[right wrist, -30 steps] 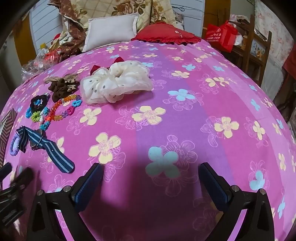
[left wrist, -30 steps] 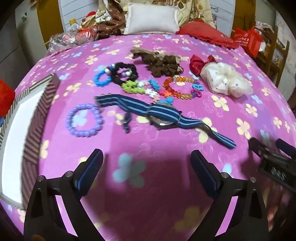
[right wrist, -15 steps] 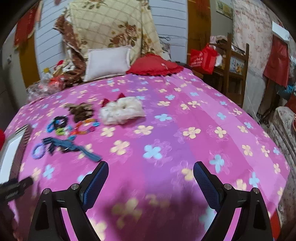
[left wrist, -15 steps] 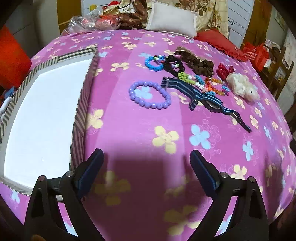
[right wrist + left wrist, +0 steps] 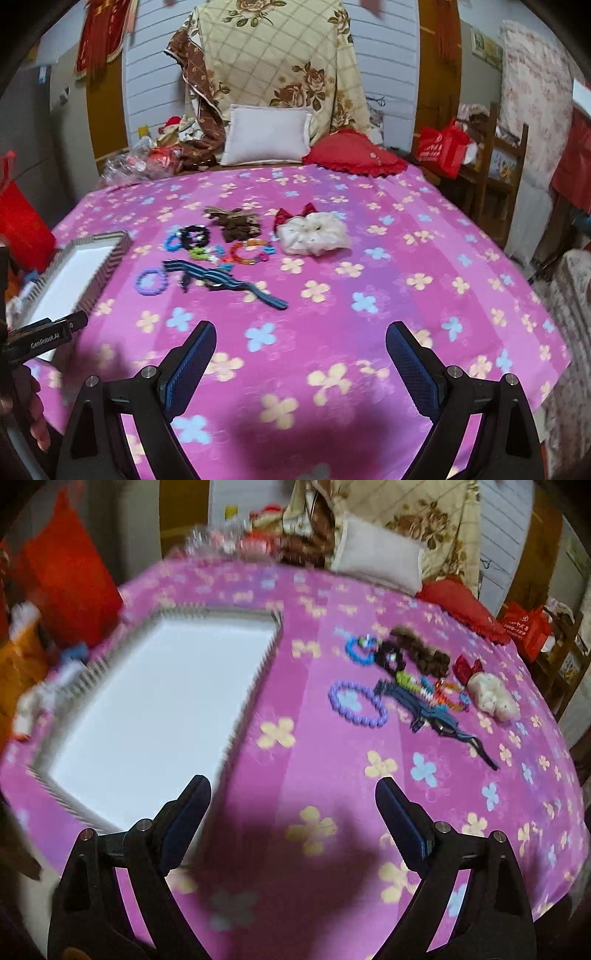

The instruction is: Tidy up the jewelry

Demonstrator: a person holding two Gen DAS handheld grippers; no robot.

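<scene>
1. The left gripper (image 5: pixel 291 812) hangs above the pink flowered bedspread (image 5: pixel 314 849), fingers spread wide and holding nothing. The right gripper (image 5: pixel 301 356) is likewise wide and empty.

2. The jewelry lies in one loose cluster well ahead of both pairs of fingers, none of it in the tray. The purple bead bracelet (image 5: pixel 357 705) is nearest the tray; just right of it lies the blue striped watch strap (image 5: pixel 424 710), and beyond them the blue bead bracelet (image 5: pixel 356 651), the dark scrunchie (image 5: pixel 389 657) and the orange bead bracelet (image 5: pixel 245 253).

3. The white tray with striped walls (image 5: pixel 255 686) sits ahead and left of the left fingers, its near corner close to the left fingertip. Probably it is meant to receive the pieces, which would explain its place beside the cluster.

4. Open cloth lies between both grippers and the cluster, so approach looks free. The tray wall stands up and would need clearing. The white scrunchie (image 5: pixel 314 234) and brown bow (image 5: pixel 236 221) lie at the far side.
</scene>
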